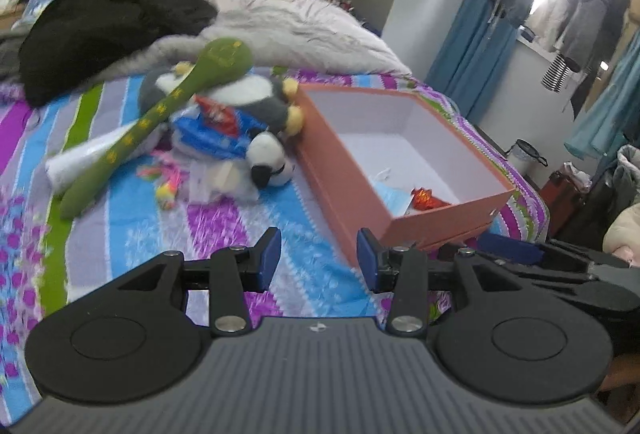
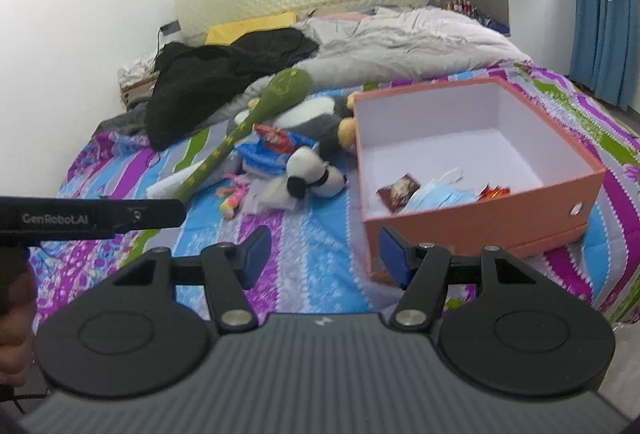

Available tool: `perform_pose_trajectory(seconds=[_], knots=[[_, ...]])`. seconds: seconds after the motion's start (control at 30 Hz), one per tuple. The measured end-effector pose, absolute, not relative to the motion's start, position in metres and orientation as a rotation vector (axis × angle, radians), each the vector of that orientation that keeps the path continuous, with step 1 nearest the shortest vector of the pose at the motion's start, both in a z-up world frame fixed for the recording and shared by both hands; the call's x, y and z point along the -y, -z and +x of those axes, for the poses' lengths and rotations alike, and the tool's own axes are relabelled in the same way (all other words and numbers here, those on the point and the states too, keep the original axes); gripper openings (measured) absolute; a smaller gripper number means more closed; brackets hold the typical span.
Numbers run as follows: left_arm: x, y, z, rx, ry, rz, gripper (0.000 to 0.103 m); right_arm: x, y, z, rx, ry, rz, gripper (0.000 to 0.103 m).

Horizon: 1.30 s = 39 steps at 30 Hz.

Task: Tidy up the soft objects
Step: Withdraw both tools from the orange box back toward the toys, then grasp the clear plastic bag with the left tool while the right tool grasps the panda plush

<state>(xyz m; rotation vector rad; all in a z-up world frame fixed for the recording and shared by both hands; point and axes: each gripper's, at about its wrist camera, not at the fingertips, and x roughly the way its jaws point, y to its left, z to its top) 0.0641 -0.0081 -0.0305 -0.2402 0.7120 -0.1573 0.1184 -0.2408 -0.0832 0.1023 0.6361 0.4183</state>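
A pile of soft toys lies on the striped bedspread. It holds a long green plush with yellow stars (image 1: 160, 113) (image 2: 248, 125), a grey and white penguin plush (image 1: 248, 93) (image 2: 316, 117) and a small black and white plush (image 1: 268, 157) (image 2: 316, 173). Right of the pile stands an open orange box (image 1: 344, 185) (image 2: 480, 230) holding a blue face mask (image 2: 444, 195) and red wrappers. My left gripper (image 1: 319, 258) is open and empty, short of the pile. My right gripper (image 2: 326, 254) is open and empty, its right finger by the box's near corner.
Blue packets (image 1: 212, 133) and small colourful bits lie among the toys. Black clothing (image 1: 100, 29) and a white quilt (image 1: 304, 29) cover the far bed. The bed's edge drops off at the right, near a blue curtain (image 1: 476, 33) and hanging clothes. A hand (image 2: 16, 334) holds the left gripper.
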Motion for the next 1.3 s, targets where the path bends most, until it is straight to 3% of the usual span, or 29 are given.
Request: perform_pose_trajectory(seconds=[0.4, 0.77, 1.1, 1.2, 1.3], knots=[[-0.03, 0.078, 0.079, -0.769, 0.05, -0.31, 0.048, 0.2, 0.112, 0.14, -0.67, -0.461, 0.039, 0.062], [-0.073, 0.143, 0.151, -0.832, -0.054, -0.318, 0.048, 0.157, 0.152, 0.201, -0.673, -0.498, 0.013, 0.062], [-0.096, 0.172, 0.218, -0.822, -0.036, -0.388, 0.048, 0.126, 0.156, 0.27, -0.603, -0.455, 0.033, 0.062], [-0.092, 0.177, 0.233, -0.82, -0.014, -0.381, 0.062, 0.122, 0.158, 0.292, -0.617, -0.441, 0.065, 0.062], [-0.089, 0.181, 0.245, -0.808, 0.001, -0.375, 0.065, 0.117, 0.163, 0.31, -0.637, -0.432, 0.076, 0.062]])
